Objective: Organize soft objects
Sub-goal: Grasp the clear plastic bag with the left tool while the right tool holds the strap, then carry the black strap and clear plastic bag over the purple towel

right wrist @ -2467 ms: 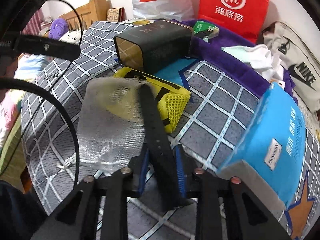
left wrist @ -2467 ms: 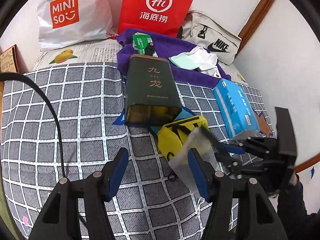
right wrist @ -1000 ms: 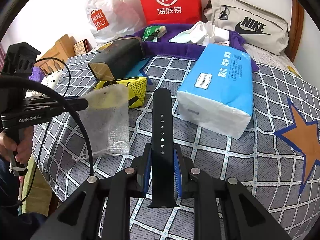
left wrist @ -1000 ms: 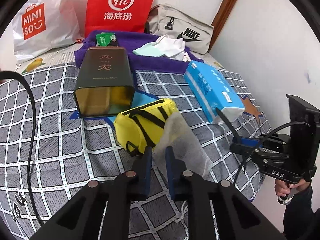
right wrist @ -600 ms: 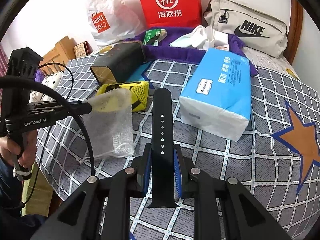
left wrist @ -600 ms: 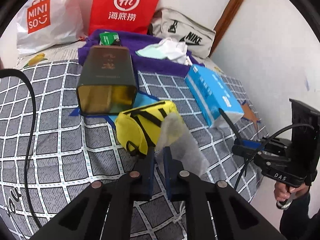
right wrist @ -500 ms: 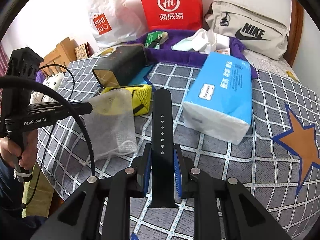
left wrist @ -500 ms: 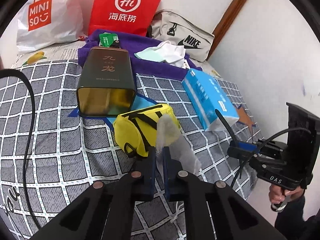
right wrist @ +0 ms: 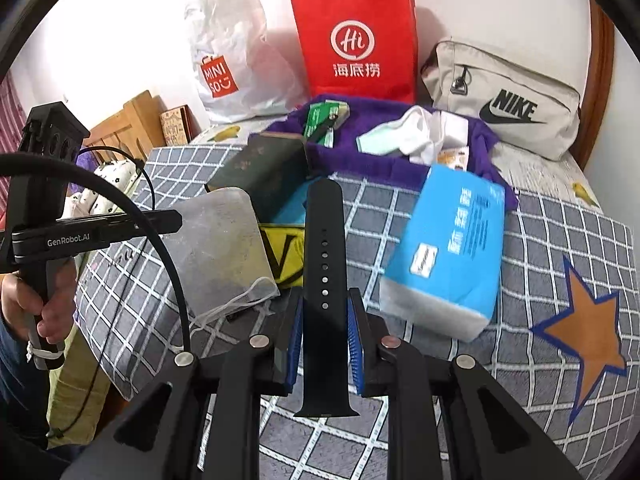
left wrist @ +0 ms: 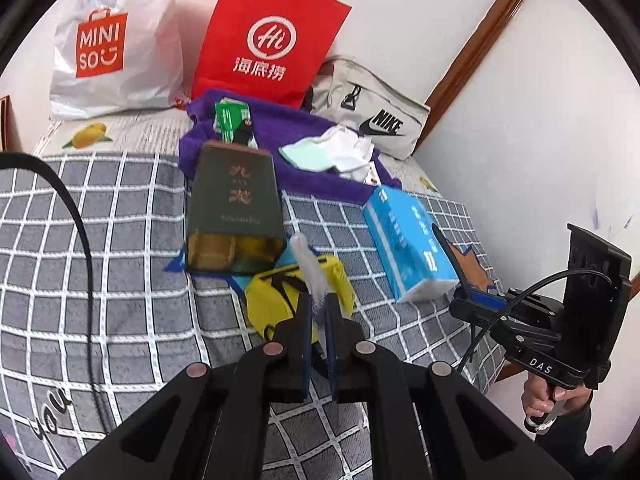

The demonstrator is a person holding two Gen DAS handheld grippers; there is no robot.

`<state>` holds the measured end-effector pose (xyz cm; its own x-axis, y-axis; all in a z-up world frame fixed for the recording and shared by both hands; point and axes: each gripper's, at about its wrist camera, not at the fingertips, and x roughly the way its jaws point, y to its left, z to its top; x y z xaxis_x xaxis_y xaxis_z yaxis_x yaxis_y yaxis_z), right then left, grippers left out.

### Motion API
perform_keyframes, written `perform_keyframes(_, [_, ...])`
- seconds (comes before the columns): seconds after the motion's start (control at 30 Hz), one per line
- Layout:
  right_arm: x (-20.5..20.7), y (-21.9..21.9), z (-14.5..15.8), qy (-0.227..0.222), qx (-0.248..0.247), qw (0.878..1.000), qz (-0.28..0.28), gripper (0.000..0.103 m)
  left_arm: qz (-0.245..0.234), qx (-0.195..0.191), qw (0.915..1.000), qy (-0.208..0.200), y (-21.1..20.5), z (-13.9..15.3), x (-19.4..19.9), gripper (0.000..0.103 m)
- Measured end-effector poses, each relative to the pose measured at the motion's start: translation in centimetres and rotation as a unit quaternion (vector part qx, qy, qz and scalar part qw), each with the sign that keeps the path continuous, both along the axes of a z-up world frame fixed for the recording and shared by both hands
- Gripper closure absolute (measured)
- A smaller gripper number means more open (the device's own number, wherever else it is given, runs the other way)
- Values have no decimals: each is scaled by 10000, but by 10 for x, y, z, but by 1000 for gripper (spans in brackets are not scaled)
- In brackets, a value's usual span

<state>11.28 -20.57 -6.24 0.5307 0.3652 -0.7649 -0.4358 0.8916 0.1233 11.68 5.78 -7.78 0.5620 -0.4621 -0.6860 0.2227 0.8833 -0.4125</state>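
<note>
My left gripper is shut on a white mesh drawstring pouch and holds it edge-on above the bed; in the right wrist view the pouch hangs flat from that gripper. My right gripper is shut on a black watch strap that stands upright between the fingers. It shows in the left wrist view at the right. A yellow mesh bag lies on the bed under the pouch.
A dark green tin box lies behind the yellow bag. A blue tissue pack lies to the right. A purple towel holds white cloths and a green packet. Shopping bags and a Nike bag line the wall.
My left gripper has lifted the mesh pouch off the bed and turned it edge-on. My right gripper has held the strap throughout and risen and pulled back a little.
</note>
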Motion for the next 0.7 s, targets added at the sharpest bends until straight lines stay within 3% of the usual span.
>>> perform_keyframes(0.7, [58,11,47,-396,-10,9992,-111,82,-6,174,9989,-438,0,67,63,96])
